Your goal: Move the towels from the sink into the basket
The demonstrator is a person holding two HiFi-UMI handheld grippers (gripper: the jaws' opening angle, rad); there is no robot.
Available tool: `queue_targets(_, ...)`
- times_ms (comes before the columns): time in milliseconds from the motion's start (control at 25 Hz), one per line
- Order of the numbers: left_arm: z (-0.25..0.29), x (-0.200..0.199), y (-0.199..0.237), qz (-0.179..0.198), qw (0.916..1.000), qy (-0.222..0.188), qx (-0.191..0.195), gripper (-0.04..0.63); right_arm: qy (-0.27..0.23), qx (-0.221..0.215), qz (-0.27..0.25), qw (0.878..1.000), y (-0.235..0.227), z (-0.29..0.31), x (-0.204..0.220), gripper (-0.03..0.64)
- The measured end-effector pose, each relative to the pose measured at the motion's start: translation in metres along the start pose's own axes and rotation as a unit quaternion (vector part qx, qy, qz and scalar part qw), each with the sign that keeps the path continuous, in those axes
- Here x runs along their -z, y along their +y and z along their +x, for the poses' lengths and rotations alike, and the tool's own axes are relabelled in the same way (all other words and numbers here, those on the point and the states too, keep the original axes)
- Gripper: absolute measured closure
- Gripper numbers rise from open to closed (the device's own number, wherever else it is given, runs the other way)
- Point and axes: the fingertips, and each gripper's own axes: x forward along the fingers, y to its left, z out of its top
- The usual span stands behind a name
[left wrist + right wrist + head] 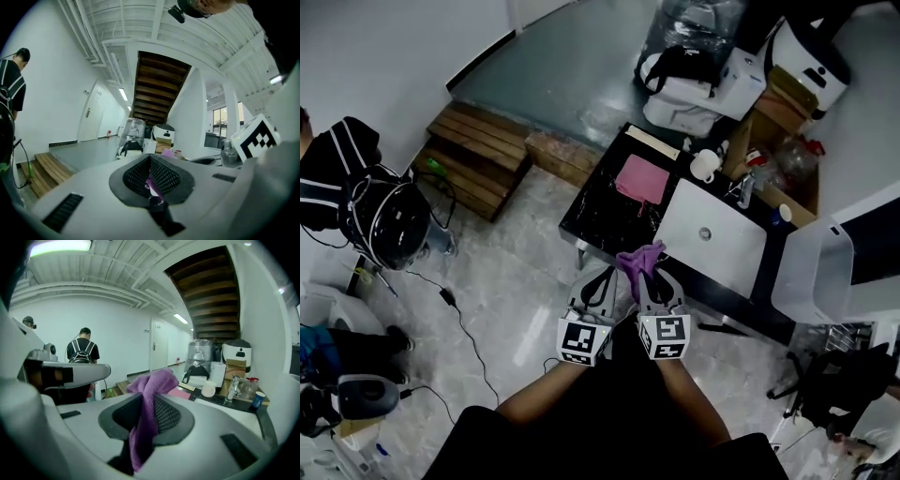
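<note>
purple towel [642, 257] hangs in the air at the near edge of the dark counter [600, 211], bunched up and held over the floor just short of the white sink [727, 253]. the right gripper [649, 279] has its fingers [168, 416] clamped on it, and the cloth bulges out above them and trails down below. the left gripper [604, 277] sits just beside the right one, on its left. its fingers [169, 178] are pressed together with only a thin sliver of the same purple cloth [152, 186] pinched between them.

a pink towel [639, 178] lies flat on the counter, further off and left of the sink. the pale basket [820, 272] stands to the right of the sink, well apart from both grippers. wooden steps [478, 155] rest on the floor at the far left. a person with a backpack [83, 352] stands with their back turned, away by the white wall.
</note>
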Motion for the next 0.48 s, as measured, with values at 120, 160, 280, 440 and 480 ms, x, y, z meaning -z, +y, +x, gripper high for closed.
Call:
queue_targets(120,0.000,0.003,-0.015,-0.005,0.9998,0.001,0.018,0.581,-0.010,0.031,0.010,0.999,-0.009,-0.020,-0.003,0.528)
queue_targets(160,0.001,0.005,-0.018,-0.010,0.9997,0.002,0.021,0.581,-0.013,0.039,0.016,0.999,-0.013,-0.026,-0.003,0.528)
queue_targets(280,0.002,0.011,-0.033,-0.023,0.9992,0.005,0.033,0.581,-0.022,0.059,0.034,0.997,-0.024,-0.046,0.000,0.528)
queue_targets(440,0.002,0.016,-0.058,-0.017,0.9982,0.007,0.058,0.581,-0.031,0.081,0.053,0.995,-0.037,-0.067,0.005,0.527)
queue_targets(480,0.002,0.017,-0.065,-0.015,0.9979,0.007,0.062,0.581,-0.035,0.086,0.057,0.994,-0.041,-0.072,0.006,0.526)
